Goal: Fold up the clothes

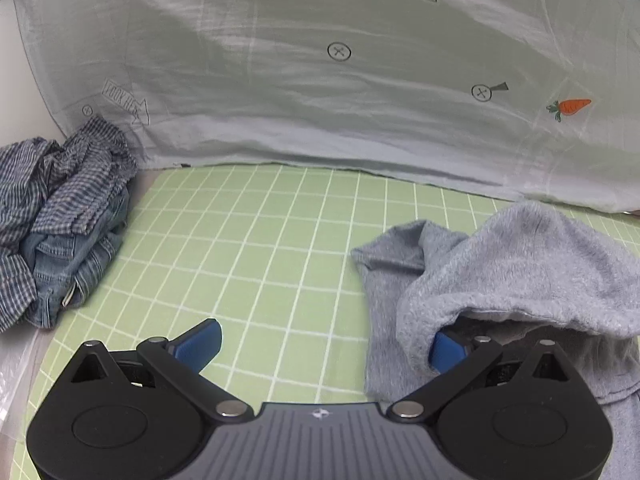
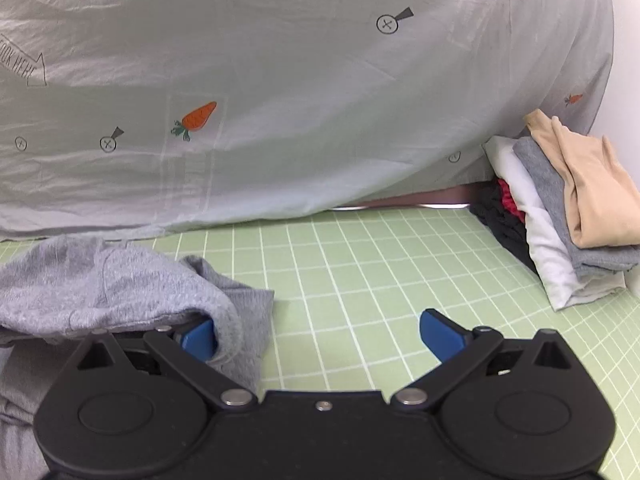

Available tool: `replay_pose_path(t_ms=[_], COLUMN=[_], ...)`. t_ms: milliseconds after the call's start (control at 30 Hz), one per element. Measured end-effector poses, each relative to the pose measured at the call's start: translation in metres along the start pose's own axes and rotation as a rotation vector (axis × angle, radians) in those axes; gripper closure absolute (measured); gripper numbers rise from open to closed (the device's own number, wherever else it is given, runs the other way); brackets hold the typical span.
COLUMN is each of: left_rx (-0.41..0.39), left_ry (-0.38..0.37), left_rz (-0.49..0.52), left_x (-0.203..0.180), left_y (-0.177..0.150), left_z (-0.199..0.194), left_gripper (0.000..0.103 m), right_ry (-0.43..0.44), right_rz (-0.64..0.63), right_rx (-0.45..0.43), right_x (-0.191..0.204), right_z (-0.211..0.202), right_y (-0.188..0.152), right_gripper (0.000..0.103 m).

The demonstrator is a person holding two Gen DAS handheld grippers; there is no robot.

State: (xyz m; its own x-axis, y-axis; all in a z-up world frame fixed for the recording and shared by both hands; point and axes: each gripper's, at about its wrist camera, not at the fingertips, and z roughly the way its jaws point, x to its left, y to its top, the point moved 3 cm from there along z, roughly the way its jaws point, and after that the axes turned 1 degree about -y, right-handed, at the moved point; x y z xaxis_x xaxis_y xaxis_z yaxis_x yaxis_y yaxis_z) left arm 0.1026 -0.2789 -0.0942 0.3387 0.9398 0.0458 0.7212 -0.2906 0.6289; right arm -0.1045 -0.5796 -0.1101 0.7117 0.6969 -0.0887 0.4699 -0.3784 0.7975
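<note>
A grey knit garment (image 1: 520, 272) lies crumpled on the green grid mat (image 1: 260, 248), at the right of the left wrist view and at the left of the right wrist view (image 2: 100, 284). My left gripper (image 1: 324, 348) is open; its right finger sits under a fold of the grey garment, its left finger is over bare mat. My right gripper (image 2: 320, 336) is open; its left finger is tucked under the garment's edge, its right finger is over bare mat. Neither gripper is closed on the cloth.
A crumpled pile of checked shirt and denim (image 1: 60, 232) lies at the mat's left edge. A stack of folded clothes (image 2: 568, 208), beige on top, stands at the right. A pale sheet with carrot prints (image 2: 280, 100) hangs behind the mat.
</note>
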Motion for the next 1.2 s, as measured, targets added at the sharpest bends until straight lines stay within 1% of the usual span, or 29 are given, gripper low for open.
replay_pose_path(t_ms=[67,167,333,633,833,900,1000,1100,1200], left_rx=[0.013,0.001,-0.022,-0.016,0.021,0.037,0.083,0.107,0.086], left_ry=[-0.008,-0.018,-0.019,-0.008,-0.023,-0.027,-0.020,-0.022,-0.033], left_rz=[-0.019,-0.012,-0.014,-0.058,-0.022,-0.010,0.000,-0.017,-0.040], left_x=[-0.001,-0.004,-0.005,0.007,-0.006,-0.010,-0.015,-0.015,-0.010], left_y=[-0.003,-0.001,0.003,0.004,0.002,0.002,-0.002,-0.002,0.007], left_z=[0.000,-0.005,-0.016,-0.021,-0.002,0.005,0.024,0.037,0.034], left_gripper=[0.000,0.000,0.000,0.000,0.000,0.000,0.000,0.000,0.000], right_ry=[0.006,0.018,0.034,0.042,0.054,0.055,0.056,0.058,0.064], right_rz=[0.002,-0.001,0.014,0.036,0.024,0.015,0.002,-0.012,-0.021], right_rx=[0.023,0.036,0.033,0.039,0.067,0.087,0.128,0.168,0.163], right_x=[0.000,0.004,0.007,0.006,0.013,0.017,0.023,0.029,0.033], right_z=[0.000,-0.001,-0.007,-0.015,-0.006,0.001,0.016,0.030,0.034], right_y=[-0.007,-0.008,-0.005,-0.005,-0.007,-0.010,-0.015,-0.021,-0.016], right_gripper=[0.000,0.000,0.000,0.000,0.000,0.000,0.000,0.000,0.000])
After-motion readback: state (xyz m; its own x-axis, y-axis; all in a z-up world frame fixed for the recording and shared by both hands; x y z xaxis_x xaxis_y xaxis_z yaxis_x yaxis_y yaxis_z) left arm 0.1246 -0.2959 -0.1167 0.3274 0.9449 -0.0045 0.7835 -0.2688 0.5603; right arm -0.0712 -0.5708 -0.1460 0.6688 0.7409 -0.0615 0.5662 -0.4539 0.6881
